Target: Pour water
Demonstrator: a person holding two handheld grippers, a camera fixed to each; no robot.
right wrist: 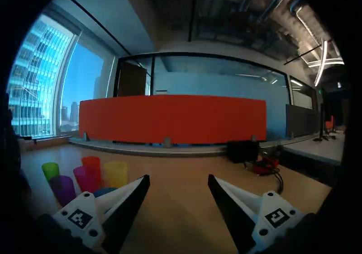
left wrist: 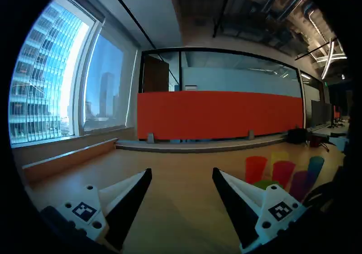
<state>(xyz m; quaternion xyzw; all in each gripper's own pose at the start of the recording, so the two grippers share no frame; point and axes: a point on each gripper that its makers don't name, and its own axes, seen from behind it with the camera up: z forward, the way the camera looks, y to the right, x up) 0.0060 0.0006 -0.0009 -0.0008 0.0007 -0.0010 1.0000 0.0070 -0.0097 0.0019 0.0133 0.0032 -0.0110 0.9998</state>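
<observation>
The left gripper [left wrist: 181, 170] hovers level above the pale wooden tabletop [left wrist: 181, 218], fingers apart. The right gripper [right wrist: 178, 176] is level and spread too, with translucent coloured plastic cups [right wrist: 86, 177] beside its left finger.

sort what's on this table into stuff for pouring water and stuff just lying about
For the job:
- green cup, purple cup, pink cup, orange cup, yellow cup, clustered together
- left gripper and right gripper, both open

Just lying about:
- black box
- red object with a cable
- orange partition at the back
</observation>
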